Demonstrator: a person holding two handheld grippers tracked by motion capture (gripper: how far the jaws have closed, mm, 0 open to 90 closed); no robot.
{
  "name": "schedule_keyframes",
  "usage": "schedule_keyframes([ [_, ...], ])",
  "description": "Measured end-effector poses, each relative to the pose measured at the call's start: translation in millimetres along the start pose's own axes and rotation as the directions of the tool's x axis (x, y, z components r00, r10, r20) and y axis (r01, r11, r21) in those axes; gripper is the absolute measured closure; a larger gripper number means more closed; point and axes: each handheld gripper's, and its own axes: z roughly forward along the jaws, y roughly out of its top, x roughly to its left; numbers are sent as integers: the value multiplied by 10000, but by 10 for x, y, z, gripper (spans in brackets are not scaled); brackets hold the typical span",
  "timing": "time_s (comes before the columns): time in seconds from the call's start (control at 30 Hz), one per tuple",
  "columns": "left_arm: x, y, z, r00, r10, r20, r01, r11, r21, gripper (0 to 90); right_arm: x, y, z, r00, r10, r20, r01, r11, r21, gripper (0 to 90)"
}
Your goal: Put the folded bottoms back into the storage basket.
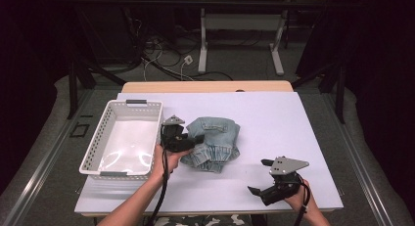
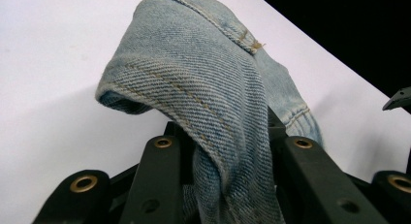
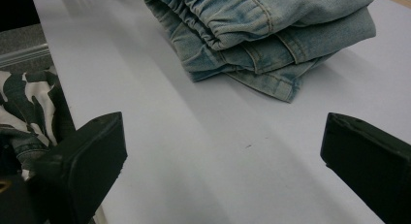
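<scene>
Folded jeans: a pale blue denim garment [image 1: 214, 143], folded into a thick stack, lies near the middle of the desk, just right of the basket.
Pinched edge: in the left gripper view one fold of the denim [image 2: 203, 103] rises up from between the black jaws and droops over in a hump.
Left gripper: the left gripper [image 1: 182, 141] sits at the stack's left side, its jaws pressed together on that fold of cloth.
Right gripper: the right gripper [image 1: 261, 177] rests near the desk's front right corner, well apart from the jeans, its jaws spread wide with nothing between them.
Basket: a white perforated basket [image 1: 99, 153] stands at the left of the desk, empty, just beside the left gripper.
Desk: a white sheet covers the desk [image 1: 274, 118].
Risk, unfolding: the grip seems to catch a single layer, so lifting could probably pull the stack open and leave the rest trailing.
Risk, slipping: denim is heavy, and a narrow pinch near an edge may let it slide free.
Risk, basket: dragging the cloth sideways could snag the rim and shove the basket.
</scene>
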Motion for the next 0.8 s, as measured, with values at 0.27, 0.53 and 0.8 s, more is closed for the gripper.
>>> schedule_keyframes([
  [0.27, -36, 33, -47, 9999, 136, 69, -135, 9997, -193, 714, 14, 1, -15, 10000, -50, 5, 50, 10000, 18, 24],
  [0.53, -101, 70, -97, 9987, 512, 7, -512, 9980, -359, 717, 13, -6, -22, 10000, -65, 54, 65, 10000, 47, 24],
  [0.8, -122, 91, -192, 9980, 634, 57, -629, 9960, -636, 719, 19, -2, -19, 9999, -82, 79, 81, 9999, 78, 24],
])
